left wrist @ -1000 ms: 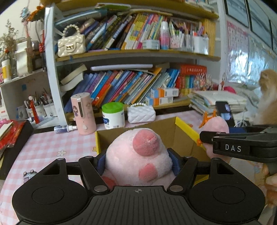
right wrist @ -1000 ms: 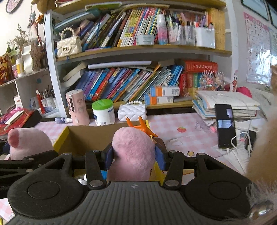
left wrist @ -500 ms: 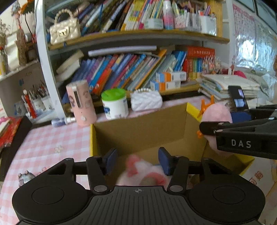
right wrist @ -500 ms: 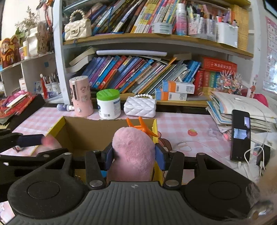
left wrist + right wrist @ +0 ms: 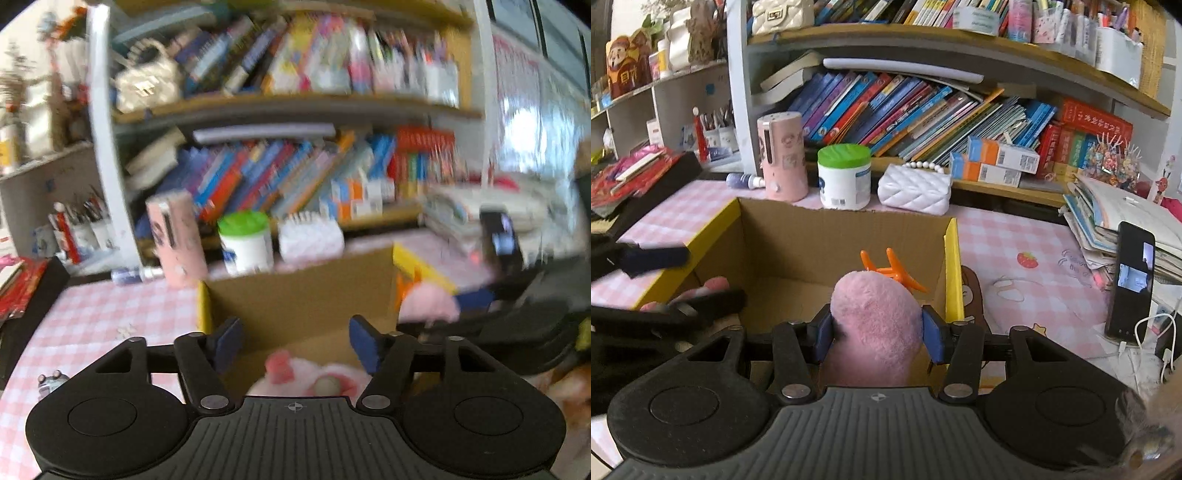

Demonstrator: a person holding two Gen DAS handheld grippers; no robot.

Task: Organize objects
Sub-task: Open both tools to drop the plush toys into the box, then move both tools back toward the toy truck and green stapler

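Open brown cardboard box with yellow flaps (image 5: 846, 236): on pink checked tablecloth (image 5: 1015, 236).

Left gripper (image 5: 295, 341): jaws just opening, apart, empty; pale pink plush toy (image 5: 314, 376) lies below in box.

Right gripper (image 5: 877, 330): clamped on fuzzy pink plush with orange antlers (image 5: 875, 317), over box's right side.

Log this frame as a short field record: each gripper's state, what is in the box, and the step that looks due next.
left gripper: open, jaws have just been opening, pads clear of the light pink plush below them
right gripper: shut on pink plush with orange antlers
cardboard box: open-topped, light pink plush lying inside
likely next step: lower the pink plush into the box
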